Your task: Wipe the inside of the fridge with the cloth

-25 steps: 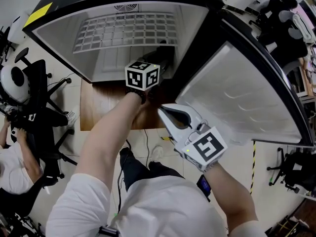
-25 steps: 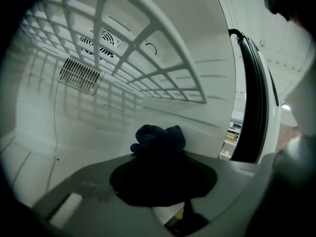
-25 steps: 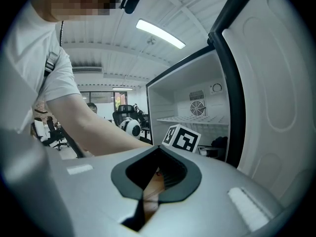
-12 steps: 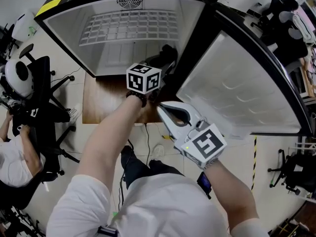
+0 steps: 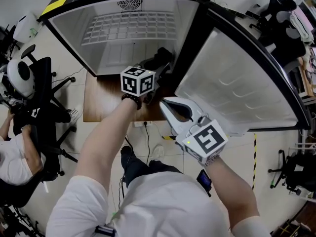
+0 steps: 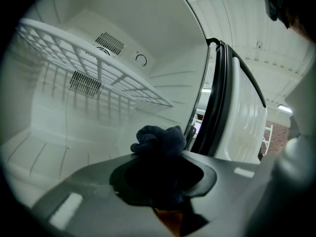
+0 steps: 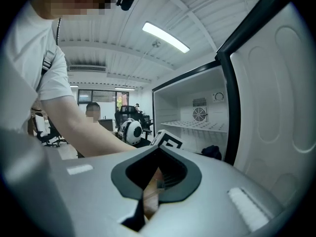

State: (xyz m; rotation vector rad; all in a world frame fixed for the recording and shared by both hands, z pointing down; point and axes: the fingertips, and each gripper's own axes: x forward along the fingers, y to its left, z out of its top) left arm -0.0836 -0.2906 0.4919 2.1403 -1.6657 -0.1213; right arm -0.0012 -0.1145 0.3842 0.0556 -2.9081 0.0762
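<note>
Within left hand-held gripper [image 6: 160, 163] — cloth [image 6: 159, 139], underside hidden

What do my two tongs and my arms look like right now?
Each of the tongs is a smooth grey moulded shell with a dark-lined mouth: the left tongs, the right tongs. Each carries a white cube with black square markers: left cube, right cube. You wear a white short-sleeved shirt and a dark band at the left wrist.

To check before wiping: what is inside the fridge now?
The fridge holds a wire shelf, a round vent on its back wall, and the dark cloth, clamped in the left gripper by the hinge side. What lies under the cloth is covered.
</note>
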